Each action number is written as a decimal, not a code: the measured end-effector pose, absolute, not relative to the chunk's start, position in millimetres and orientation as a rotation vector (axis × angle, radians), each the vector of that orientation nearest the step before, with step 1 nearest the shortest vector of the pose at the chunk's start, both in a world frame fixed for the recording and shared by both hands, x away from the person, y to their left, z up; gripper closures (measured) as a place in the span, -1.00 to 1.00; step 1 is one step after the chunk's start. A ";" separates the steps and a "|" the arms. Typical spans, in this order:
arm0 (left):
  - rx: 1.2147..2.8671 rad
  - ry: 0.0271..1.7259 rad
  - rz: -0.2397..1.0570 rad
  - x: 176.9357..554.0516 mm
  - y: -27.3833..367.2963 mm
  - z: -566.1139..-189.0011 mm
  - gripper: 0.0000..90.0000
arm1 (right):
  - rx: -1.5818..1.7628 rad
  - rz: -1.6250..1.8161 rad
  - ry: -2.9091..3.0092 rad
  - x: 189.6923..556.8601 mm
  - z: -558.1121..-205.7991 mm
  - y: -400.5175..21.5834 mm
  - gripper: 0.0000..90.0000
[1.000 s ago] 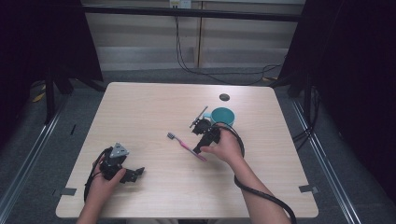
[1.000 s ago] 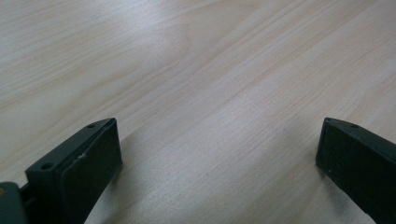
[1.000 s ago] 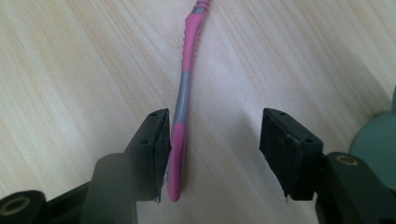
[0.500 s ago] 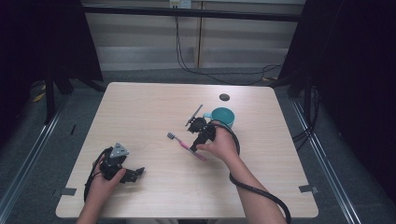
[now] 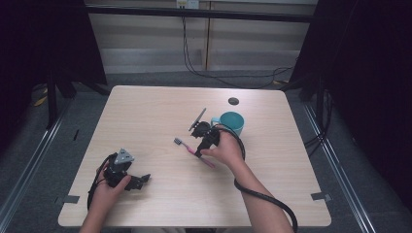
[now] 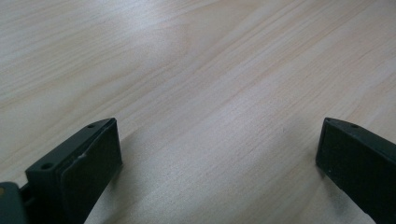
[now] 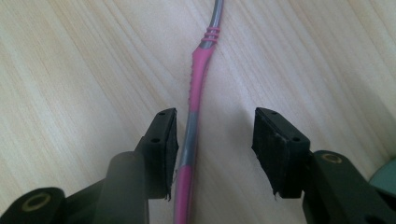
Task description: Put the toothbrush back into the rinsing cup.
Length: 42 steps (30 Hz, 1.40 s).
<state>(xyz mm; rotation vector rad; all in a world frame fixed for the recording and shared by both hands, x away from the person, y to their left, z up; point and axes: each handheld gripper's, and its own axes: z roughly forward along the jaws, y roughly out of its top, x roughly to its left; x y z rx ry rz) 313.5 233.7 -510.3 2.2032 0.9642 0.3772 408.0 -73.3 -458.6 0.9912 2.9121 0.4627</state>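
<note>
Right gripper (image 5: 204, 138) low over toothbrush (image 5: 194, 152); left gripper (image 5: 138, 180) idle on table (image 5: 145, 111).

Table: pale wood grain, one small dark round spot (image 5: 233, 101) near far edge. Teal cup (image 5: 232, 123): upright, just behind right hand (image 5: 224, 150); contents cannot be told from high view. Toothbrush (image 7: 192, 112): pink handle with grey sections, ribbed pink bands near the neck, lying flat on the wood, bristle head pointing away from right gripper (image 7: 212, 147). Right fingers (image 7: 161, 140) apart, handle between them, close against the left-hand one, clear gap to the other; not clamped. Left gripper (image 6: 217, 163): fingers (image 6: 88, 158) wide apart, bare wood between them.
</note>
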 end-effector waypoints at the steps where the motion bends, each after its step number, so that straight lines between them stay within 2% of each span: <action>1: 2.203 0.964 0.377 313.5 233.7 -510.3 -1.00 | 0.994 0.464 2.914 408.3 -459.0 -72.1 0.13; 19: 2.203 0.965 0.377 313.5 233.7 -510.3 -1.00 | 1.001 0.447 2.937 413.0 -472.5 -65.7 0.36; 26: 2.202 0.964 0.377 313.5 233.7 -510.3 -1.00 | 0.993 0.435 2.938 415.6 -472.5 -61.1 0.39; 27: 2.202 0.964 0.377 313.5 233.7 -510.3 -1.00 | 0.989 0.426 2.933 415.8 -472.2 -59.3 0.51; 28: 2.202 0.964 0.377 313.5 233.7 -510.3 -1.00 | 0.989 0.426 2.933 415.8 -472.2 -59.3 0.51; 29: 2.203 0.967 0.383 313.4 233.5 -510.3 -1.00 | 0.988 0.422 2.932 415.6 -472.2 -58.5 0.59; 30: 2.203 0.967 0.383 313.4 233.5 -510.3 -1.00 | 0.988 0.420 2.932 415.2 -472.2 -57.9 0.78; 31: 2.203 0.967 0.383 313.4 233.5 -510.3 -1.00 | 0.982 0.405 2.935 414.4 -472.0 -57.5 0.82; 42: 2.203 0.964 0.377 313.5 233.7 -510.3 -1.00 | 1.019 0.359 2.916 413.4 -471.1 -53.3 0.84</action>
